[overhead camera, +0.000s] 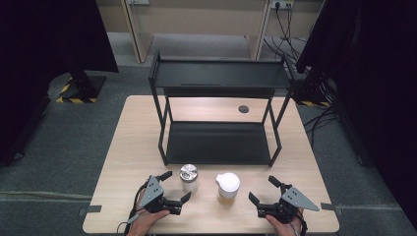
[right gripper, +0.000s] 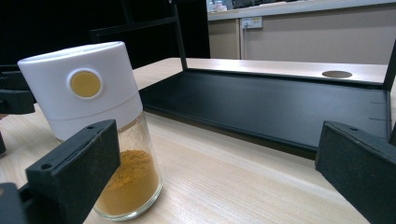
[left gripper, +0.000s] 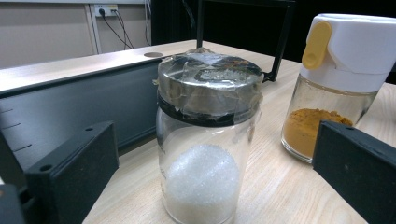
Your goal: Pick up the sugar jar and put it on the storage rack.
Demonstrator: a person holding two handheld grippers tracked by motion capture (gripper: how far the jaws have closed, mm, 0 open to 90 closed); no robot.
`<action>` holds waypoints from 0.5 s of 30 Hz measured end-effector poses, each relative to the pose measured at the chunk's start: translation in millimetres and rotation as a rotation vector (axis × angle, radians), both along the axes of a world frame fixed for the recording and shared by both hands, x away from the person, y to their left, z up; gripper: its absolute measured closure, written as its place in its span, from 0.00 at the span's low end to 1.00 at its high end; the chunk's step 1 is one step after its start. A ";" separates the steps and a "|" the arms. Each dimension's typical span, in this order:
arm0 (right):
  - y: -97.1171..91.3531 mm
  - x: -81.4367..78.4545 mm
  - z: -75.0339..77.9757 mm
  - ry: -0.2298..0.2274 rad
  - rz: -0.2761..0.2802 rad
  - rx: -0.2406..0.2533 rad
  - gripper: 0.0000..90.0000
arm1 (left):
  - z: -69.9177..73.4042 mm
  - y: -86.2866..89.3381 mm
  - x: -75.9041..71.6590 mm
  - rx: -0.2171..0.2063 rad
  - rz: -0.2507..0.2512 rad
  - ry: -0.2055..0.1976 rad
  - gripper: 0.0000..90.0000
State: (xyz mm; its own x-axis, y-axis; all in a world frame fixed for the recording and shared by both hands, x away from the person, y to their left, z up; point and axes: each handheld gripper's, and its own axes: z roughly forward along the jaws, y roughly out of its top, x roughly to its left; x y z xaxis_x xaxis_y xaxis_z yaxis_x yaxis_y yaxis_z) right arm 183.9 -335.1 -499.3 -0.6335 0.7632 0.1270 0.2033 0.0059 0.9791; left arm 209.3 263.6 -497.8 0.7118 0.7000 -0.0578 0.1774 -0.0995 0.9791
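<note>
A glass jar with a taped metal lid [overhead camera: 189,177] [left gripper: 205,140] holds white grains and stands near the table's front, left of centre. Beside it to the right stands a white-capped glass jar of yellow-orange powder [overhead camera: 228,185] [left gripper: 331,79] [right gripper: 102,126]. My left gripper [overhead camera: 175,186] [left gripper: 210,182] is open just left of the metal-lidded jar, its jaws either side of it without touching. My right gripper [overhead camera: 264,191] [right gripper: 215,177] is open to the right of the white-capped jar, which sits at the left jaw's side.
A black two-tier metal rack [overhead camera: 219,142] [right gripper: 280,107] stands on the wooden table [overhead camera: 128,162] behind the jars, both shelves bare. A round cable hole [overhead camera: 243,109] lies behind it. Dark screens and cables flank the table on the floor.
</note>
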 end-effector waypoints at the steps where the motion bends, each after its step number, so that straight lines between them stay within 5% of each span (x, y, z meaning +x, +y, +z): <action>1: 0.0 0.0 0.0 0.000 0.000 0.000 0.00 | 0.2 -0.8 0.5 -0.001 0.001 0.000 0.00; 15: 0.1 0.3 -0.7 0.003 0.002 0.005 0.00 | 6.6 -11.5 11.0 0.003 0.004 0.019 0.00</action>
State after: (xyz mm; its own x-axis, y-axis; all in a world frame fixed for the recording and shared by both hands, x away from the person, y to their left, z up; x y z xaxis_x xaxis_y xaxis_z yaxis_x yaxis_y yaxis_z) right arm 184.2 -335.0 -500.0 -0.6345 0.7614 0.1329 0.2062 0.0011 0.9785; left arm 220.3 252.0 -491.2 0.7078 0.7030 -0.0693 0.1966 -0.1019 0.9752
